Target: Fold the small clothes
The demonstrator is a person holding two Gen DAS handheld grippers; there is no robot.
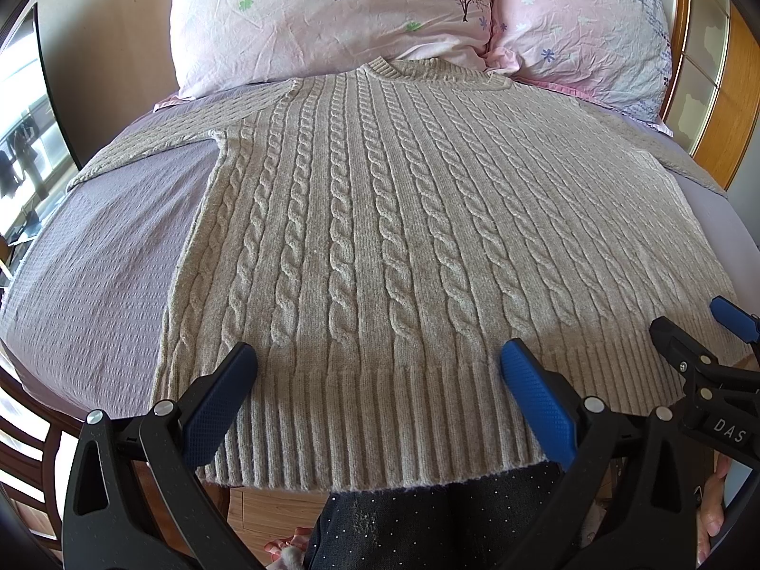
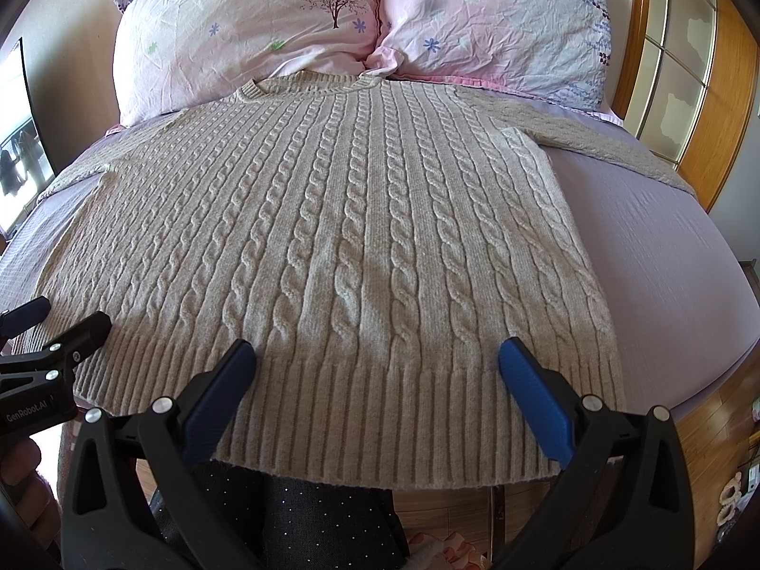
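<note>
A beige cable-knit sweater lies spread flat on the bed, collar toward the pillows, sleeves out to both sides, ribbed hem hanging over the near edge. It also shows in the right wrist view. My left gripper is open and empty, just above the hem left of centre. My right gripper is open and empty above the hem right of centre. The right gripper's fingers show at the right edge of the left wrist view. The left gripper's fingers show at the left edge of the right wrist view.
Purple bedsheet covers the bed. Two pink floral pillows lean at the head. A wooden headboard with panels stands at right. A dark screen is at left. The person's dark trousers are below the hem.
</note>
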